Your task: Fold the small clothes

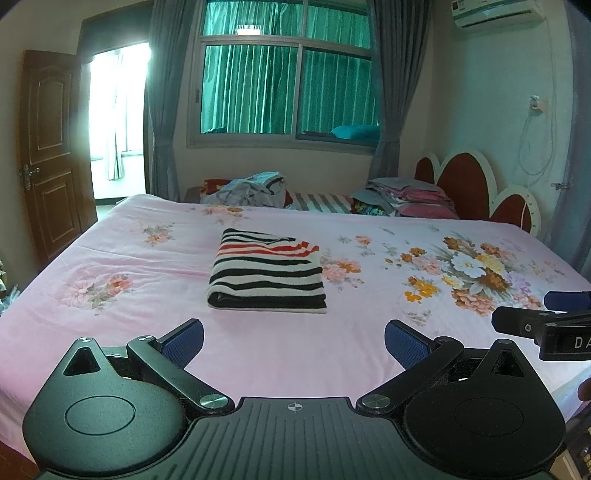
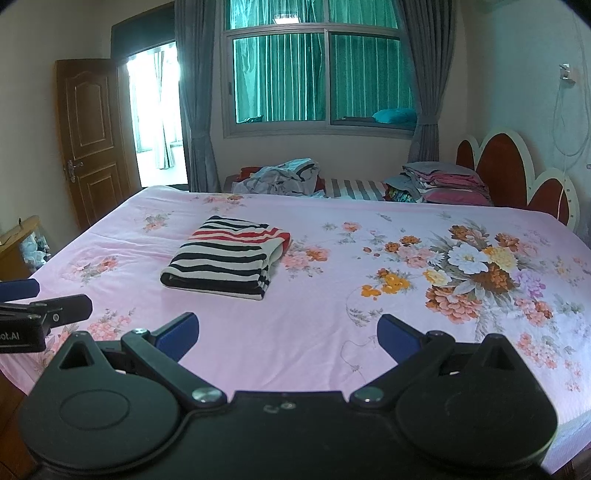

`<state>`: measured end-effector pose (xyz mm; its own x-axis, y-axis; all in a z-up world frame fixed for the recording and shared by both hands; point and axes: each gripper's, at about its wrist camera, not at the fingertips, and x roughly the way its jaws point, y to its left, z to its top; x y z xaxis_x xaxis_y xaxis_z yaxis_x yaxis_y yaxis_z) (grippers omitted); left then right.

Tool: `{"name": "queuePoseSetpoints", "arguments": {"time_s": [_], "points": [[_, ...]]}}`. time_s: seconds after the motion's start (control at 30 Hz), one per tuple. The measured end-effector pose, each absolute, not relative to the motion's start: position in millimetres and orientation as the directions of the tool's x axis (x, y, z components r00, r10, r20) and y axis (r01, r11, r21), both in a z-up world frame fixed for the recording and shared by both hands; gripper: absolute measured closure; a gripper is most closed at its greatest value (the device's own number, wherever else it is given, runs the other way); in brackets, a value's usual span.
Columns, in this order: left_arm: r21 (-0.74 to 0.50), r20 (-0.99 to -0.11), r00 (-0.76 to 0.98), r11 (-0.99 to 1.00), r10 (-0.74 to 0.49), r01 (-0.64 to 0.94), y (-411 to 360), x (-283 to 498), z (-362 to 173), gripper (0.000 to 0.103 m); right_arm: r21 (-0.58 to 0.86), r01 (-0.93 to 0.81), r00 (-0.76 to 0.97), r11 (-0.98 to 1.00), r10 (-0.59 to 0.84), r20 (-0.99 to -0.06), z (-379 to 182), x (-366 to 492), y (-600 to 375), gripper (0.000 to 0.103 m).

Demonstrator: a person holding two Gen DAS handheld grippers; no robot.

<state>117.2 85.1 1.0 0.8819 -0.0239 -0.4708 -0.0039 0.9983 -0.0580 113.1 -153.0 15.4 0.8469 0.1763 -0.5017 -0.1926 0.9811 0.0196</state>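
1. Nearest the lens, left claw (image 1: 293, 341): both blue-padded fingers (image 1: 184, 338) are spread wide, nothing between them, poised above the near part of the bed.
2. Right claw (image 2: 288, 334): its blue pads (image 2: 397, 334) are likewise spread wide and empty. In the left wrist view its side enters at the right edge; in the right wrist view the left claw enters at the left edge, so the two stand side by side, apart.
3. Bed sheet (image 1: 110, 332): pink with printed flower clusters, covering the whole bed; a large bouquet print (image 2: 476, 269) lies toward the headboard side.
4. Striped garment (image 1: 267, 273): folded into a compact rectangle, black and white stripes below, red and white stripes at the far end. It lies flat on the sheet beyond both claws, touching neither, to the left of the bouquet print.
5. Heap of loose clothes (image 1: 251, 190): grey and white fabric, crumpled, past the far edge of the bed.
6. Stack of folded bedding (image 1: 410, 199): grey and pink layers, beside the red-and-white petal-shaped headboard (image 1: 469, 184).
7. Window (image 1: 288, 77): green curtain behind the glass, grey drapes (image 1: 164, 110) at either side.
8. Brown panelled door (image 1: 51, 147): open, beside a bright doorway at the far left.
9. Air conditioner (image 1: 495, 13): mounted high on the right wall.
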Motion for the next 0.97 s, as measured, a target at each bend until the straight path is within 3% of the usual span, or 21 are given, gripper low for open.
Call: {"name": "queuePoseSetpoints", "arguments": {"time_s": [0.97], "points": [[-0.04,-0.452,0.892,0.999,-0.013,-0.006,76,119,4,0.0,0.012,-0.211,0.847,0.978,0.188,-0.498,17,120,-164,0.0]]}}
